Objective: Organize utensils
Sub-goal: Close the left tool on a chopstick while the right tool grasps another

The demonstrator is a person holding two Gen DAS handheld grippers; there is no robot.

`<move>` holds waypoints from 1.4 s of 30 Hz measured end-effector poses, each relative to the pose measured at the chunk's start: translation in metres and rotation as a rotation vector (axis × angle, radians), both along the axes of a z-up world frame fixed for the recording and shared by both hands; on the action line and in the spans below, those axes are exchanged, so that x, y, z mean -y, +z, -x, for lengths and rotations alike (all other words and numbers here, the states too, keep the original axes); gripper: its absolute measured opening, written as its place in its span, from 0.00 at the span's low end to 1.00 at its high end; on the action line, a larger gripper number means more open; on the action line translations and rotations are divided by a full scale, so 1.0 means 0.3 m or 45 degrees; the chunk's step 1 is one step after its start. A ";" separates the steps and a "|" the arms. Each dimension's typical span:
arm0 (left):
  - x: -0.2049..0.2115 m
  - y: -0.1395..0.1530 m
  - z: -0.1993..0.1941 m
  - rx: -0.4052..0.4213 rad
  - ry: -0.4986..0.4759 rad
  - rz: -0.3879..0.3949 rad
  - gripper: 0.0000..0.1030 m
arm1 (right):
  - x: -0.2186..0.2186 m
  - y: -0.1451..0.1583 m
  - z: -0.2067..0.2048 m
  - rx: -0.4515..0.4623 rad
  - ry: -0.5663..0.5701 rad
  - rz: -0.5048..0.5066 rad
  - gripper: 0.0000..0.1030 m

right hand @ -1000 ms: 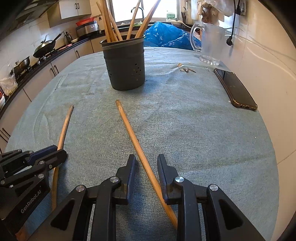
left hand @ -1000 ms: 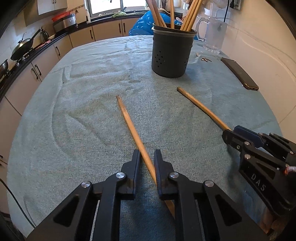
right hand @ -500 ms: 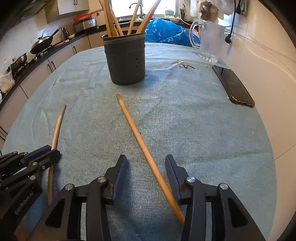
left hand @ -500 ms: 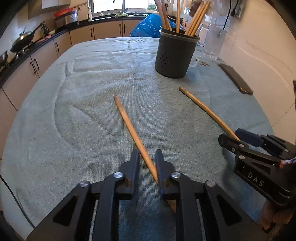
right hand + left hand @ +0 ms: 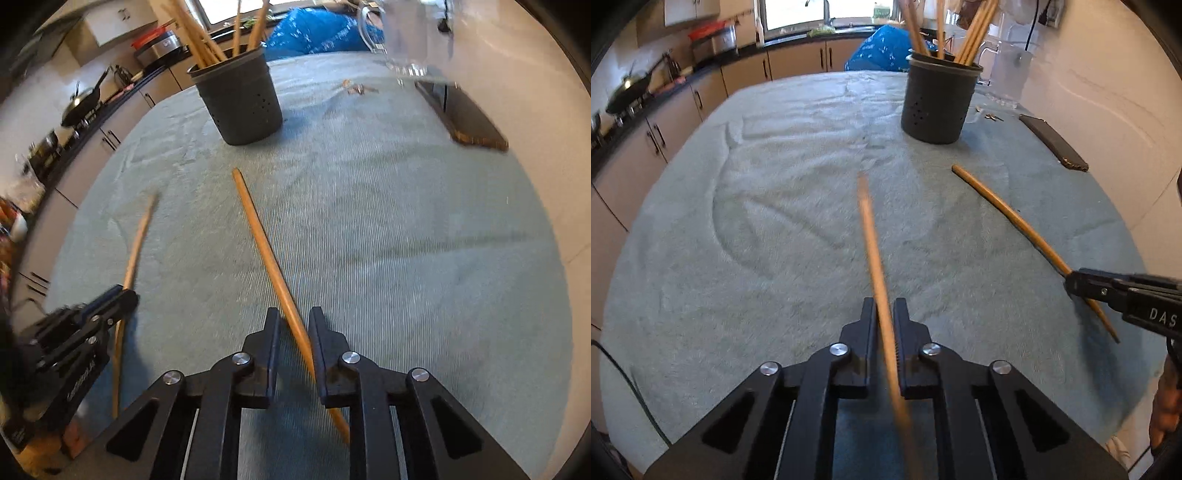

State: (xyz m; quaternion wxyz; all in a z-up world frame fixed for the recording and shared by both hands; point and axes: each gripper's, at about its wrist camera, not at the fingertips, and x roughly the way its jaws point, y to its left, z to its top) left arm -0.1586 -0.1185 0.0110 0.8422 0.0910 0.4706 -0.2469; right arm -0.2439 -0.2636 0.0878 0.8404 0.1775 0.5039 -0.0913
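Note:
My left gripper (image 5: 885, 308) is shut on a long wooden stick (image 5: 873, 254), lifted off the green cloth and pointing toward the dark grey holder (image 5: 938, 101) that has several sticks in it. In the right wrist view the left gripper (image 5: 122, 295) shows at the left with its stick (image 5: 137, 243). My right gripper (image 5: 293, 319) straddles a second wooden stick (image 5: 264, 251) that lies on the cloth; its jaws stand slightly apart from the stick. The holder (image 5: 240, 105) stands beyond it. The right gripper (image 5: 1071, 282) shows at the right edge of the left wrist view.
A dark phone (image 5: 465, 114) lies at the right near the wall. A clear glass jug (image 5: 1010, 74) stands behind the holder, with small keys (image 5: 356, 88) beside it. A blue bag (image 5: 882, 48) lies at the table's far edge. Kitchen counters run along the left.
My left gripper has lifted its stick off the cloth and swung its tip toward the holder. My right gripper has narrowed around the second stick, which still lies on the cloth.

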 end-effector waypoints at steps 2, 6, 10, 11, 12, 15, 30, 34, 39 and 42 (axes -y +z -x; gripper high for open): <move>-0.044 0.001 -0.004 -0.031 -0.002 0.007 0.07 | 0.008 -0.006 0.022 -0.012 0.004 -0.062 0.17; -0.097 0.019 -0.011 -0.061 0.029 0.021 0.07 | 0.019 -0.015 0.055 0.018 0.005 -0.124 0.18; -0.114 0.070 -0.035 -0.033 0.048 0.054 0.35 | 0.018 -0.015 0.047 0.087 0.024 -0.135 0.33; -0.112 0.080 -0.047 -0.019 0.055 0.056 0.47 | 0.014 -0.010 0.040 0.100 0.041 -0.133 0.42; -0.111 0.085 -0.057 -0.007 0.063 0.050 0.48 | -0.001 -0.007 0.028 0.109 0.072 -0.109 0.46; -0.084 0.096 -0.103 0.035 0.065 -0.009 0.48 | -0.043 -0.003 -0.015 0.100 0.149 0.012 0.60; 0.091 0.003 -0.280 -0.066 -0.008 -0.098 0.12 | -0.120 -0.026 -0.361 -0.089 0.315 0.353 0.45; 0.091 0.001 -0.312 -0.071 -0.012 -0.087 0.09 | -0.114 -0.024 -0.388 -0.108 0.350 0.344 0.34; 0.114 -0.007 -0.315 -0.020 -0.063 -0.144 0.09 | -0.091 -0.023 -0.426 -0.168 0.397 0.324 0.29; 0.120 -0.006 -0.314 -0.002 -0.075 -0.160 0.09 | -0.087 -0.025 -0.458 -0.200 0.413 0.321 0.28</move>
